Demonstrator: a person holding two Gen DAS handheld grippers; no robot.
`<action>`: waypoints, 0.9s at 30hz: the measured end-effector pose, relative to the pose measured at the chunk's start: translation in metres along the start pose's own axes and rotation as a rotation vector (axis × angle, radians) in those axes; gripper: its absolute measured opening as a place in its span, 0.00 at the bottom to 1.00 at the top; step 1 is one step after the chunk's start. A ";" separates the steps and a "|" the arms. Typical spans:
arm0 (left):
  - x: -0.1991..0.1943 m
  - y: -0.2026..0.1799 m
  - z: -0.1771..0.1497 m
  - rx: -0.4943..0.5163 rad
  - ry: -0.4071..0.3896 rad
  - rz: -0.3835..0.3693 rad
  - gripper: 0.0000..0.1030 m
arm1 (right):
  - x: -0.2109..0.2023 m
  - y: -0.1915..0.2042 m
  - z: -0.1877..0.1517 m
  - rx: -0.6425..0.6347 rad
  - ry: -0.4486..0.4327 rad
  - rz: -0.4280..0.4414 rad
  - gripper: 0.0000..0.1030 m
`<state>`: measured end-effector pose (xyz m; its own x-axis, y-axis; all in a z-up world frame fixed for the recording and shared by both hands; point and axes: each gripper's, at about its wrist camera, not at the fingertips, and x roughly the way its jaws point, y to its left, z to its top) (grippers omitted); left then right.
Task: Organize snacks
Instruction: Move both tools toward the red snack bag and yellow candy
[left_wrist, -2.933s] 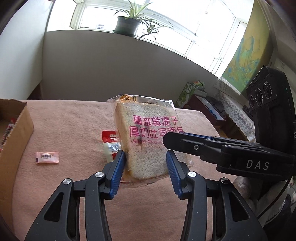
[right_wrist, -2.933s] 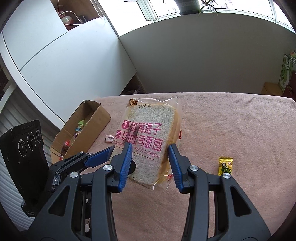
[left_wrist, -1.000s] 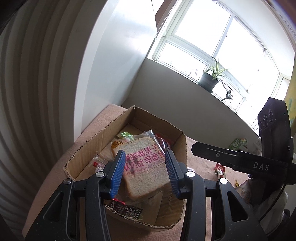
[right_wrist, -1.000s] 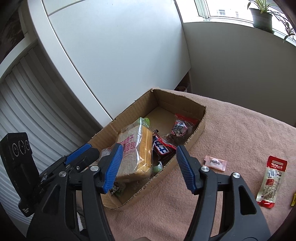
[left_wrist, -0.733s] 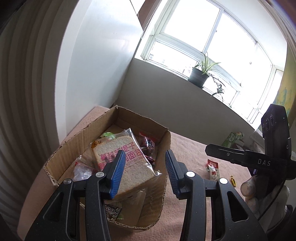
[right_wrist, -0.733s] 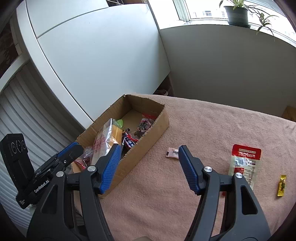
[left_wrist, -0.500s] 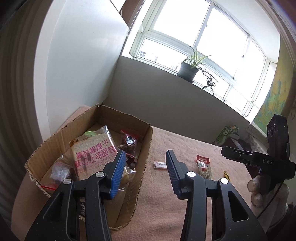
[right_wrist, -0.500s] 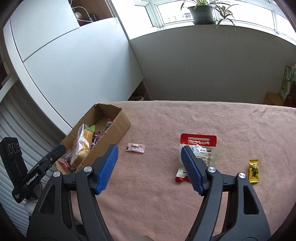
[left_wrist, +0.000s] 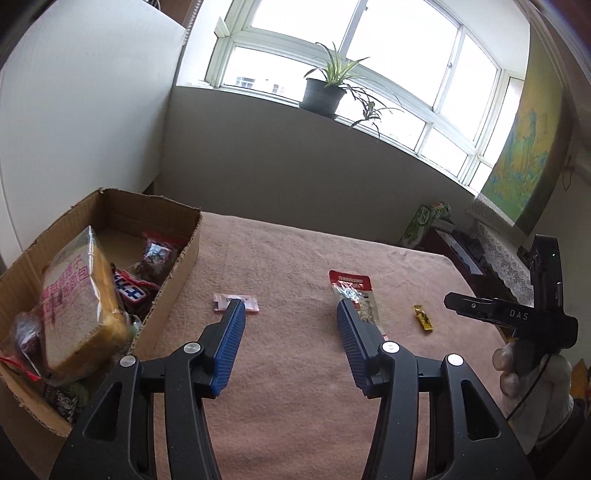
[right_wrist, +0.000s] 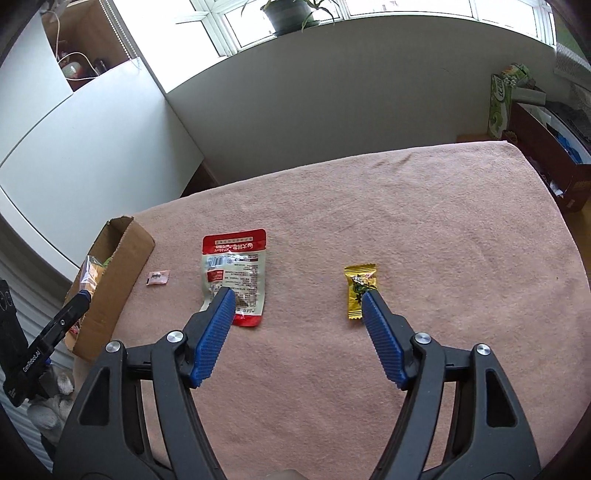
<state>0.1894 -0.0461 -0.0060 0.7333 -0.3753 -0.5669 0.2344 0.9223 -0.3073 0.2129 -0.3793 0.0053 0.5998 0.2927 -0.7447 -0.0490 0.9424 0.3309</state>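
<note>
Hovering over the pink-covered table (right_wrist: 424, 206), both grippers are empty: left gripper (left_wrist: 288, 310) jaws have just been opening, nothing between them; right gripper (right_wrist: 295, 295) jaws have also just been widening and stand released, nothing gripped. Bagged toast bread (left_wrist: 74, 306) is already in the cardboard box (left_wrist: 181, 266), leaning upright against other snacks. Three left on the table: small pink sachet (right_wrist: 158, 277) near the box, red-and-white pouch (right_wrist: 236, 273) mid-table, yellow candy (right_wrist: 358, 288) to its right.

Risks, judged from here:
- Right gripper sits between pouch and candy; target is ambiguous, so closing now likely catches only cloth.
- Pouch and sachet lie flat; tips may slide over them or pinch the towel-like cover and drag it, shifting the other snacks.
- Candy is small, slick wrapper; could squirt out of a wide closing grip.
- Box looks crowded at the near end; bread may tip, and a new item dropped on it could slide out over the low wall.
- Both tools are heading to the same patch; they could collide.
</note>
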 end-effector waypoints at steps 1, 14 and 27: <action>0.004 -0.004 0.000 0.005 0.009 -0.003 0.50 | 0.002 -0.005 0.000 0.003 0.005 -0.010 0.71; 0.071 -0.054 -0.008 0.097 0.166 -0.009 0.59 | 0.039 -0.020 -0.005 -0.121 0.066 -0.137 0.71; 0.127 -0.082 -0.011 0.146 0.264 0.071 0.67 | 0.057 -0.024 -0.003 -0.198 0.106 -0.165 0.71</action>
<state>0.2561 -0.1704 -0.0612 0.5643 -0.3029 -0.7680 0.2922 0.9433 -0.1574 0.2459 -0.3849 -0.0466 0.5263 0.1380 -0.8391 -0.1192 0.9890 0.0878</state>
